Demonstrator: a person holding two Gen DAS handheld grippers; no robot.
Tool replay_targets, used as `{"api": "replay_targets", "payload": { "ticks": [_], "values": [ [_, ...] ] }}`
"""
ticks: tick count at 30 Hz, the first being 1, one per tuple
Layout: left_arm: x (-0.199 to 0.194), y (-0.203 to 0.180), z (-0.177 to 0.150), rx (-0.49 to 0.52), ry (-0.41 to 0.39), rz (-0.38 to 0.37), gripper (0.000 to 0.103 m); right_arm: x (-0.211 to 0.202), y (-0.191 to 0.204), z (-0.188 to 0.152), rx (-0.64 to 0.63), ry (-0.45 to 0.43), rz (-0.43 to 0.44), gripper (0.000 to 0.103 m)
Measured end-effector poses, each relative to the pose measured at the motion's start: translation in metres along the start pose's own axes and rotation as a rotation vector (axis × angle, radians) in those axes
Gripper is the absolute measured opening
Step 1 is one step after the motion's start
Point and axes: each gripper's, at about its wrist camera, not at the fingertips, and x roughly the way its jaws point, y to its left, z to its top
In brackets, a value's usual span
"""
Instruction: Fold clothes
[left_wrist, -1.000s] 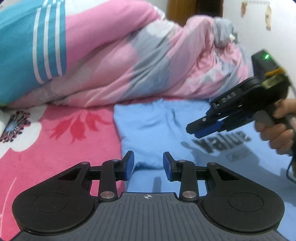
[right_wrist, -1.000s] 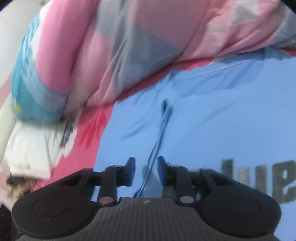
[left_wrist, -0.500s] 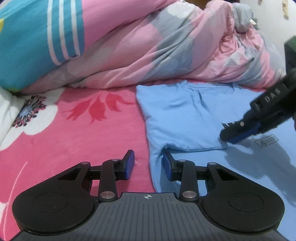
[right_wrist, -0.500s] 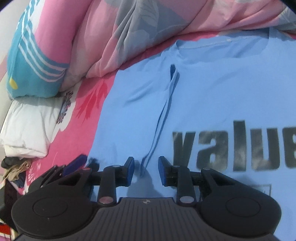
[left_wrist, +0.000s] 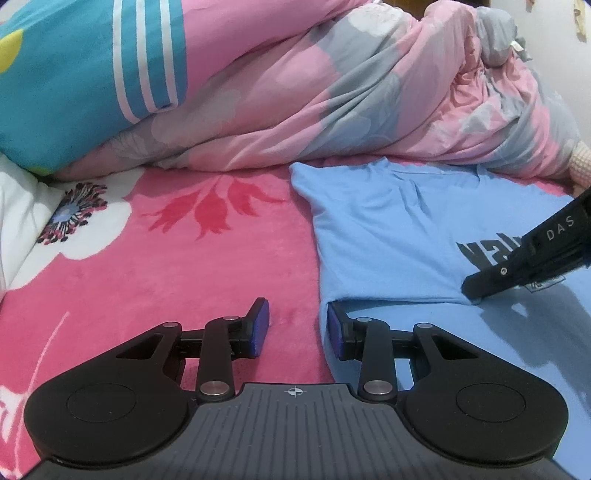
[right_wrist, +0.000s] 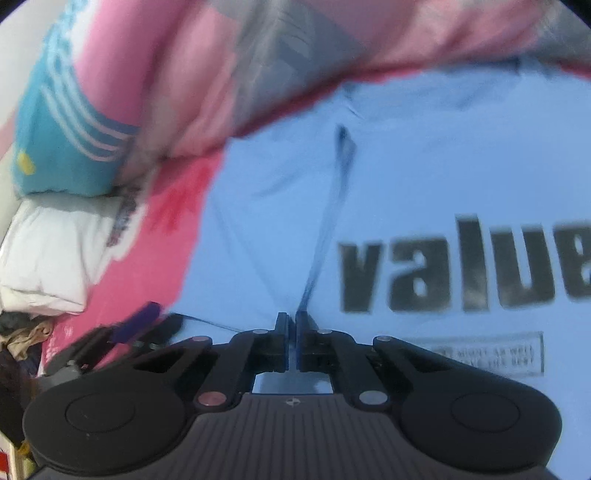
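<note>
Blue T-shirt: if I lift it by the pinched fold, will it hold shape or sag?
The blue T-shirt will probably sag: it lies thin and creased. The right tongs hold only a narrow ridge, so the sleeve side likely drapes. It looks light; it may drag on the fuzzy pink blanket.

Your t-shirt (left_wrist: 388, 236) lies flat on the bed (left_wrist: 166, 266), its left edge between your left gripper's (left_wrist: 295, 332) fingers. Behind it, a heaped quilt (left_wrist: 314, 92) runs across the bed. A pillow (right_wrist: 48, 254) sits at the far left. Your right gripper (right_wrist: 291, 343) rests on the shirt, right of the left one, pinching a ridge of it.
</note>
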Motion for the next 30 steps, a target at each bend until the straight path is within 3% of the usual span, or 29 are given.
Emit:
{"api": "replay_targets", "payload": {
  "ticks": [5, 7, 10, 13, 18, 23, 24, 26, 30],
  "values": [
    [-0.005, 0.002, 0.001, 0.006, 0.018, -0.028, 0.035, -0.01, 0.003, -0.001, -0.005, -0.017, -0.027, 0.004],
    [-0.01, 0.007, 0.003, -0.006, 0.034, -0.073, 0.039, -0.023, 0.006, 0.005, -0.033, -0.048, -0.05, 0.005],
    [-0.018, 0.015, 0.006, -0.054, 0.04, -0.17, 0.047, -0.034, 0.003, 0.025, -0.025, -0.113, -0.056, 0.018],
    [-0.017, 0.021, 0.009, -0.124, 0.03, -0.228, 0.053, -0.025, 0.001, 0.055, -0.016, -0.169, -0.071, 0.021],
    [0.009, 0.023, 0.008, -0.207, 0.031, -0.182, 0.052, 0.012, -0.003, 0.097, 0.011, -0.188, -0.095, 0.022],
    [0.012, 0.017, 0.007, -0.167, 0.012, -0.126, 0.052, 0.037, -0.011, 0.108, 0.037, -0.2, -0.112, 0.025],
    [0.012, 0.016, 0.007, -0.158, 0.011, -0.117, 0.051, 0.038, -0.012, 0.108, 0.043, -0.207, -0.108, 0.023],
    [0.011, 0.014, 0.006, -0.149, 0.009, -0.104, 0.05, 0.04, -0.015, 0.106, 0.057, -0.223, -0.101, 0.0],
    [0.012, 0.015, 0.006, -0.159, 0.008, -0.096, 0.048, 0.03, -0.019, 0.096, 0.093, -0.289, -0.102, 0.001]
  ]
}}
